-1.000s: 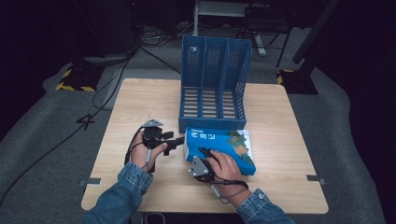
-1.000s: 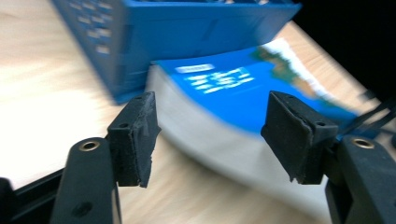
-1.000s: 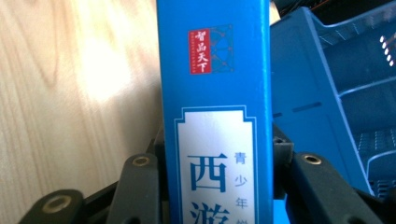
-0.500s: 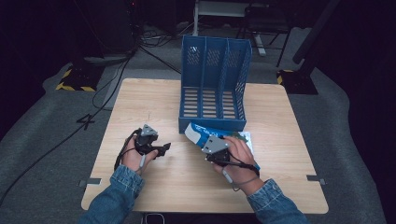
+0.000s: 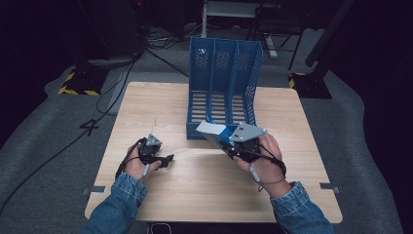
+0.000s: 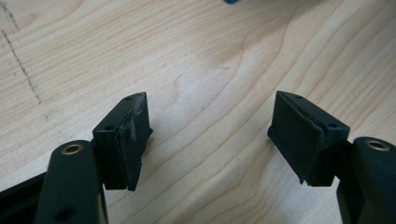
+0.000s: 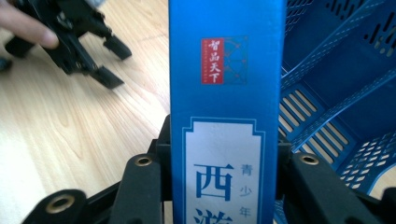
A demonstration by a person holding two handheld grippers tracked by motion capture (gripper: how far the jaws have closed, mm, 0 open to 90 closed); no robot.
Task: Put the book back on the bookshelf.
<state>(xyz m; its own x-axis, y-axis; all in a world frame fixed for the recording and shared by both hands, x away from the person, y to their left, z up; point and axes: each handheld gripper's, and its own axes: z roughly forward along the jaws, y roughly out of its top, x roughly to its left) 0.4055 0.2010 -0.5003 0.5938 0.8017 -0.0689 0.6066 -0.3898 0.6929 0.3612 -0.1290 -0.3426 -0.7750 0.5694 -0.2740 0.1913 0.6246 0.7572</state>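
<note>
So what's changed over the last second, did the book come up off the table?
Yes. The right tool, shut on the blue book, has lifted it from lying flat on the table and swung it up edge-on toward the front of the blue file rack. The left tool let go, drew back to the left and now rests open on the table. The rack has not moved.

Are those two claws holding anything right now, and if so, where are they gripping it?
The right claw holds a blue book, pinched across its spine near the lower end. The left claw is open over the table, holding nothing.
</note>
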